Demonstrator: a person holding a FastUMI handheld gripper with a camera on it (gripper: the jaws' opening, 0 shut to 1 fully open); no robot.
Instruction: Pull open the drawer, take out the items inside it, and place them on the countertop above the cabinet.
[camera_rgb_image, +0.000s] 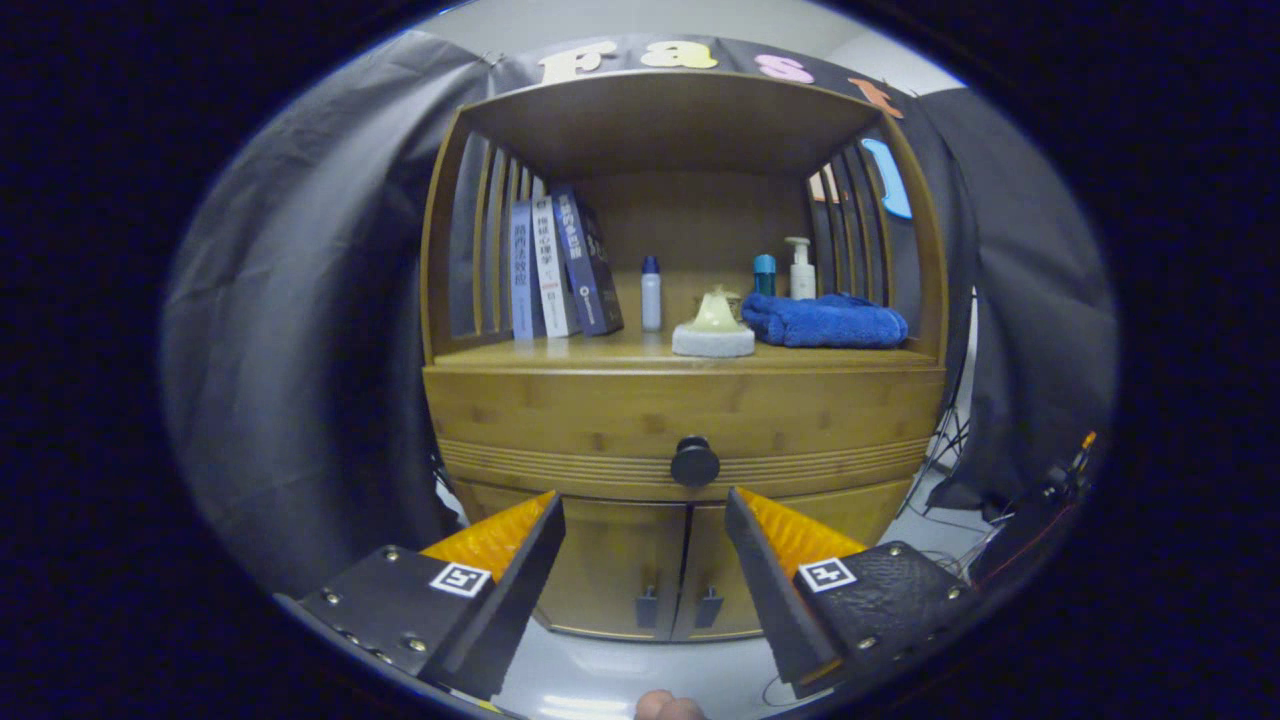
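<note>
Bamboo cabinet (684, 400), drawer (600, 420) shut, claw (645, 505) open before knob (694, 462)

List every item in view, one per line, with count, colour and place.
cabinet: one, wooden, ahead of the tongs
drawer: one, wooden, shut, under the countertop
knob: one, black, drawer front
lower doors: two, wooden, shut
books: three, blue and white, countertop left
small bottle: one, white, blue cap, centre
scrubber: one, cream and white, countertop front
towel: one, blue, folded, right
teal-capped bottle: one, behind towel
pump bottle: one, white, behind towel
tongs: one, open, short of the knob
</note>
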